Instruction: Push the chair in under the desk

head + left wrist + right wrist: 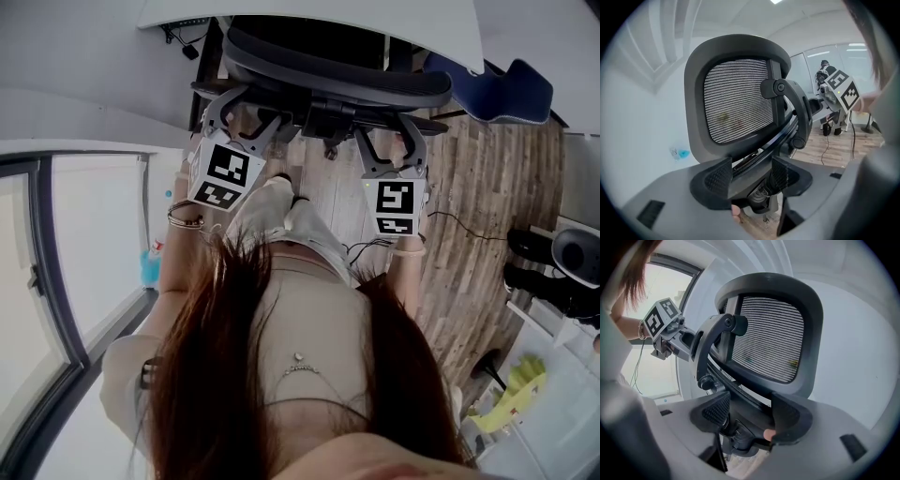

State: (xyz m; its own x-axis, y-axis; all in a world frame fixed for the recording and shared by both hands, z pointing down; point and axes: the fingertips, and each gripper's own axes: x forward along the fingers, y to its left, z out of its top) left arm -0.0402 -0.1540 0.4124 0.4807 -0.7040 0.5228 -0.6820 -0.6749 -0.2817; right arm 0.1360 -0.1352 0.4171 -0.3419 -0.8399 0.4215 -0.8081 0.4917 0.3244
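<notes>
A black mesh-backed office chair (pixel 337 75) stands in front of me with its seat partly under the white desk (pixel 441 23). My left gripper (pixel 246 112) is at the left side of the chair's back and my right gripper (pixel 389 131) at the right side. In the left gripper view the mesh headrest (pixel 738 101) rises ahead, and the left gripper (pixel 751 176) has its jaws closed around the black back frame. The right gripper view shows the same headrest (pixel 771 338), with the right gripper (pixel 750 416) clamped on the frame bar.
A blue chair (pixel 506 94) stands to the right by the desk. Cables (pixel 450 220) trail over the wooden floor. Black equipment (pixel 553 262) and a yellow item (pixel 511 394) sit at the right. A glass wall (pixel 75 281) runs along the left.
</notes>
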